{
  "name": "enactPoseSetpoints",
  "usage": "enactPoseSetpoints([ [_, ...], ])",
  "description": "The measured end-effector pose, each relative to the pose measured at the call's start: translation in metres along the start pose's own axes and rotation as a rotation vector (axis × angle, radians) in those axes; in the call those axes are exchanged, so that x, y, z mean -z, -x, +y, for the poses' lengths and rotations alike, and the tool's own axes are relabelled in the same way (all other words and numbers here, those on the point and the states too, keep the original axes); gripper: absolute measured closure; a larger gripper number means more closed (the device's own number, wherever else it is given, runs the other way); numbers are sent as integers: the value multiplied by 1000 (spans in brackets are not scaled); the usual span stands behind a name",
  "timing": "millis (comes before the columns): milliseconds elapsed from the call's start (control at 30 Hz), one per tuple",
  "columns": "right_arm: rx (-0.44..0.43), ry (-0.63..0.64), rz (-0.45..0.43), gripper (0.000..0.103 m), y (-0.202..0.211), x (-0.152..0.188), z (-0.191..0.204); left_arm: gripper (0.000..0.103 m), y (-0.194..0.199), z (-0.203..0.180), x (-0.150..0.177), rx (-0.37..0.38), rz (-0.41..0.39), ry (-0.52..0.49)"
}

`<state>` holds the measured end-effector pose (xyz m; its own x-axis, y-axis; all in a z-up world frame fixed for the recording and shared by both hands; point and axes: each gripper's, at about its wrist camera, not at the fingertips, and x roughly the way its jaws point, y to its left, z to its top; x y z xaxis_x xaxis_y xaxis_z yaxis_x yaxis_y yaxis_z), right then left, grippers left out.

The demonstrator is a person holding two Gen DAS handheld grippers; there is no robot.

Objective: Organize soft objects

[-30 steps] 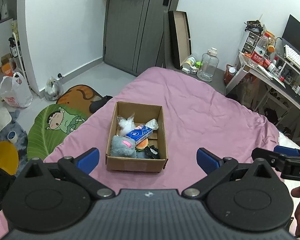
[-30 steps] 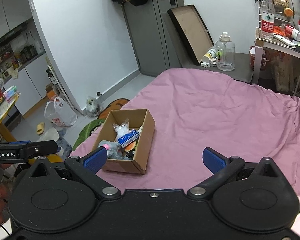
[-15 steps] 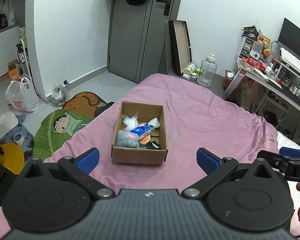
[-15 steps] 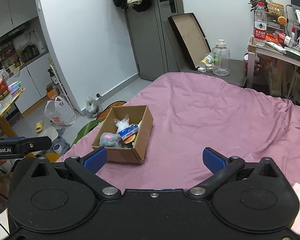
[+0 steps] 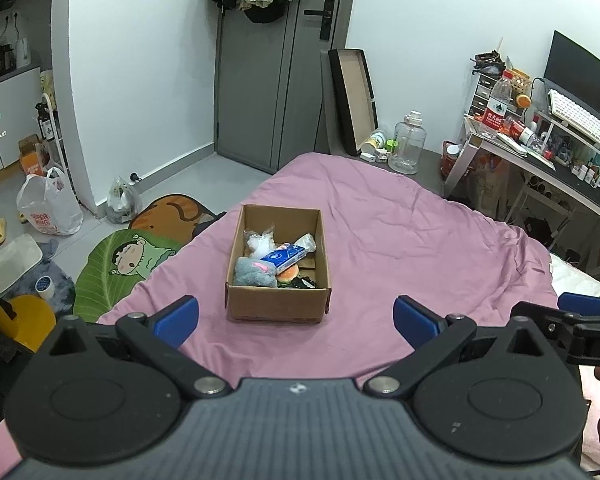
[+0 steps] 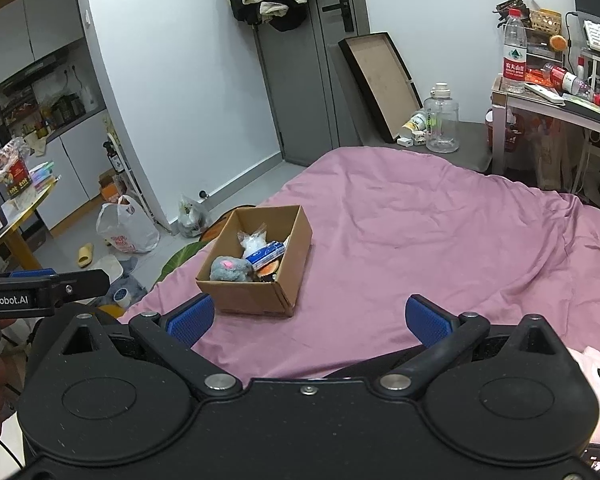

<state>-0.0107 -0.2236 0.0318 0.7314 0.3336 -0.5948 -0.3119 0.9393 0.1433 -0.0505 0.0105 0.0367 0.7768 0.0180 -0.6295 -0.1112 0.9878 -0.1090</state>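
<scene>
Right gripper (image 6: 309,320) jaws wide apart, empty, above pink bedspread (image 6: 420,248). Cardboard box (image 6: 256,300) ahead-left, holding grey plush (image 6: 230,269), blue tissue pack (image 6: 266,255), clear bag (image 6: 254,240).

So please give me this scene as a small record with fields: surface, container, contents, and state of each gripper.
surface: pink bedsheet
container: open cardboard box standing on the sheet
contents: grey plush toy, blue tissue pack, clear plastic bag, burger-like toy
left gripper: open, empty, short of the box
right gripper: open, empty
</scene>
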Motion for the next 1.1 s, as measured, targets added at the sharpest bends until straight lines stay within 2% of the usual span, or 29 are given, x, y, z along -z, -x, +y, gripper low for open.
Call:
enactPoseSetpoints([
  [1100, -5, 18, -31, 0, 19, 4, 3, 0, 22, 0, 7, -5, -12, 9],
])
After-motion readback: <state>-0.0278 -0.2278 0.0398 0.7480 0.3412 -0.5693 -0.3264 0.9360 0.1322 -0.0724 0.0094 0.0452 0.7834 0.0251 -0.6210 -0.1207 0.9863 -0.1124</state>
